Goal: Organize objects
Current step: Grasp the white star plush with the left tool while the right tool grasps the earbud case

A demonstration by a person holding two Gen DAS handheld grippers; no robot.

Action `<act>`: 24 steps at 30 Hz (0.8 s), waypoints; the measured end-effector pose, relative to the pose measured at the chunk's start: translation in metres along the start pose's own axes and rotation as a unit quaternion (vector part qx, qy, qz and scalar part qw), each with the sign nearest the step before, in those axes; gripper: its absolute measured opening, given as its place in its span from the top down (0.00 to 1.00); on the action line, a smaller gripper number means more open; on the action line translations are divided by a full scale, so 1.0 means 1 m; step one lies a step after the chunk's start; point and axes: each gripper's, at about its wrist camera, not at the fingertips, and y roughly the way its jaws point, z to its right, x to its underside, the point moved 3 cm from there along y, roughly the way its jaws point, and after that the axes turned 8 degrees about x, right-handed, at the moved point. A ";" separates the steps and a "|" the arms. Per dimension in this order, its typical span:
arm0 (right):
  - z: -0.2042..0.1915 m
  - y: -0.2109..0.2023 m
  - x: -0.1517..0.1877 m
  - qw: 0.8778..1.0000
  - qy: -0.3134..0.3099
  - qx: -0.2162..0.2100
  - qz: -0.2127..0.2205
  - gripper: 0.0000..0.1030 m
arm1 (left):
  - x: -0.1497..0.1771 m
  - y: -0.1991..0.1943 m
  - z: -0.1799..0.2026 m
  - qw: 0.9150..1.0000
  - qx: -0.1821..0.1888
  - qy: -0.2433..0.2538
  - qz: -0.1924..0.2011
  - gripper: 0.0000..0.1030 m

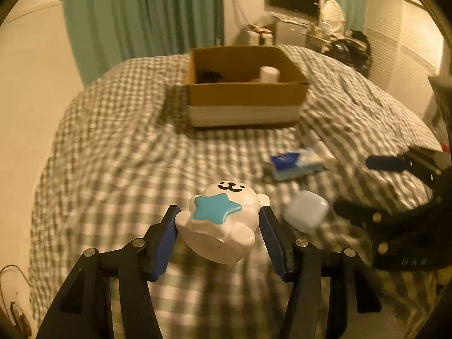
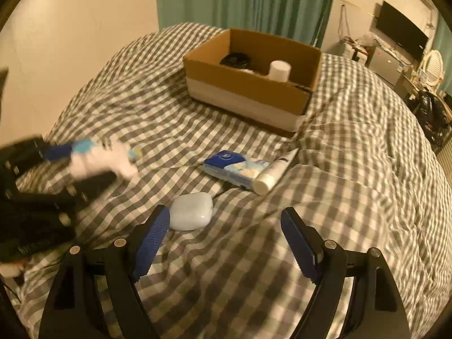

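My left gripper (image 1: 220, 220) is shut on a white seal toy (image 1: 223, 223) with a blue star, held above the checkered bed; it shows blurred in the right wrist view (image 2: 99, 161). My right gripper (image 2: 223, 231) is open and empty, low over the bed, its left finger next to a pale rounded case (image 2: 190, 211), which also shows in the left wrist view (image 1: 306, 210). A blue tissue pack (image 2: 236, 168) and a white tube (image 2: 272, 173) lie beyond it. An open cardboard box (image 2: 248, 84) stands farther back, holding a white cylinder (image 2: 279, 70) and a dark object (image 2: 236, 59).
The checkered bed cover (image 2: 353, 183) is wrinkled. A wall lies to the left, green curtains (image 2: 254, 0) behind the bed. A desk with a monitor (image 2: 401, 34) and clutter stands at the far right. The box also shows in the left wrist view (image 1: 243, 84).
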 end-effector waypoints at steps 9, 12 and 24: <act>-0.037 0.044 -0.006 0.996 -0.070 -0.009 -0.047 0.27 | 0.000 0.007 -0.021 1.000 -0.008 -0.022 -0.002 0.43; -0.048 0.061 -0.003 0.993 -0.093 -0.012 -0.072 0.34 | 0.001 0.009 -0.021 1.000 -0.005 -0.022 -0.004 0.43; -0.055 0.066 0.003 0.991 -0.111 0.005 -0.079 0.51 | 0.003 0.005 -0.018 1.000 -0.004 -0.021 -0.001 0.43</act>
